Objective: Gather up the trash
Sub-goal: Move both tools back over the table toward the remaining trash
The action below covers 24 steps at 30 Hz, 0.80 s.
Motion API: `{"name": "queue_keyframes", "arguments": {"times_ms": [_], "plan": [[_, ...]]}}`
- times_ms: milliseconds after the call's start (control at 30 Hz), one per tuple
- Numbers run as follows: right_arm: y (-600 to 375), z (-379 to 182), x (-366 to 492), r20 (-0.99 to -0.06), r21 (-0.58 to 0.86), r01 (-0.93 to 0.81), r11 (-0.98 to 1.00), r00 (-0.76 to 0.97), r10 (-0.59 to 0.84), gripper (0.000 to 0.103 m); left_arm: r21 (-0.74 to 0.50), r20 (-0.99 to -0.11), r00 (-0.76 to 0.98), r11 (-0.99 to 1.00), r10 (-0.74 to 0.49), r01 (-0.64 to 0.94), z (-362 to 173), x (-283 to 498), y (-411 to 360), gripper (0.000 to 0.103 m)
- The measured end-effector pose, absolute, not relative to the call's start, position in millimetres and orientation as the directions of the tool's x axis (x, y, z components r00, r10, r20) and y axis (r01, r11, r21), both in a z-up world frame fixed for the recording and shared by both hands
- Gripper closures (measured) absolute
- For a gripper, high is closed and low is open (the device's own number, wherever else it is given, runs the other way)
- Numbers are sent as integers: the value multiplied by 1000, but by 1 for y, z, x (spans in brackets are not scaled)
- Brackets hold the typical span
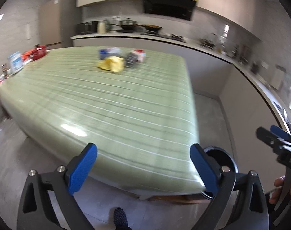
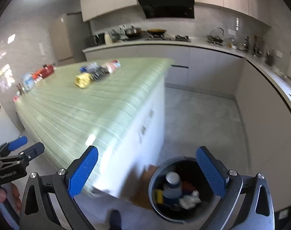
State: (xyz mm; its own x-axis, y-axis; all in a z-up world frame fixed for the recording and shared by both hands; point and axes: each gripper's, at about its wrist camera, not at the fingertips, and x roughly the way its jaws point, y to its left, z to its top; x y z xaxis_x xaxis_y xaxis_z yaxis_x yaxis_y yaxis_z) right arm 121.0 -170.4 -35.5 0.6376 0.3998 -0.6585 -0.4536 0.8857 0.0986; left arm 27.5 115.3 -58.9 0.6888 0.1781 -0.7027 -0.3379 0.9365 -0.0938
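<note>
Both the left tool (image 1: 143, 167) and right tool (image 2: 152, 169) gape empty. Blurred wrappers (image 1: 121, 59), one crumpled and yellow, lie far across the green striped surface (image 1: 107, 105); the bin (image 2: 173, 188) holds a bottle.

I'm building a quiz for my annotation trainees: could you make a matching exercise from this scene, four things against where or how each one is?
Things:
1. yellow crumpled wrapper
2. trash bin
3. grey bottle
4. right gripper

Places or states:
A. on the floor by the table's corner
B. open, holding nothing
C. on the far part of the green table
D. inside the bin

Pairs: 1-C, 2-A, 3-D, 4-B
</note>
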Motion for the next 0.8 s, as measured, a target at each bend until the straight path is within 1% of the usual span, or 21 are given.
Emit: {"name": "queue_keyframes", "arguments": {"times_ms": [133,333,433,600,667,733,800], "plan": [[-137,-30,129,-657,105,-480,871,624,423,0,-101,-675,701,912,230,-397,-52,26,152,5],[-91,-23,148,-667,87,-489,868,618,415,0,-87,-668,706,917,235,-388,-52,51,188,6],[-67,-22,165,-671,77,-496,865,616,413,0,-86,-667,710,923,227,-376,-54,73,207,8],[-20,-20,204,-666,75,-504,861,617,419,0,-86,-666,715,931,212,-356,-56,109,236,14],[-7,-21,219,-666,77,-504,860,616,420,4,-90,-673,712,934,199,-346,-61,129,247,16],[14,-24,241,-674,79,-502,861,609,417,15,-92,-683,706,937,187,-337,-66,151,259,18],[29,-26,257,-679,88,-500,861,603,420,17,-92,-683,707,939,183,-332,-68,168,266,18]]}}
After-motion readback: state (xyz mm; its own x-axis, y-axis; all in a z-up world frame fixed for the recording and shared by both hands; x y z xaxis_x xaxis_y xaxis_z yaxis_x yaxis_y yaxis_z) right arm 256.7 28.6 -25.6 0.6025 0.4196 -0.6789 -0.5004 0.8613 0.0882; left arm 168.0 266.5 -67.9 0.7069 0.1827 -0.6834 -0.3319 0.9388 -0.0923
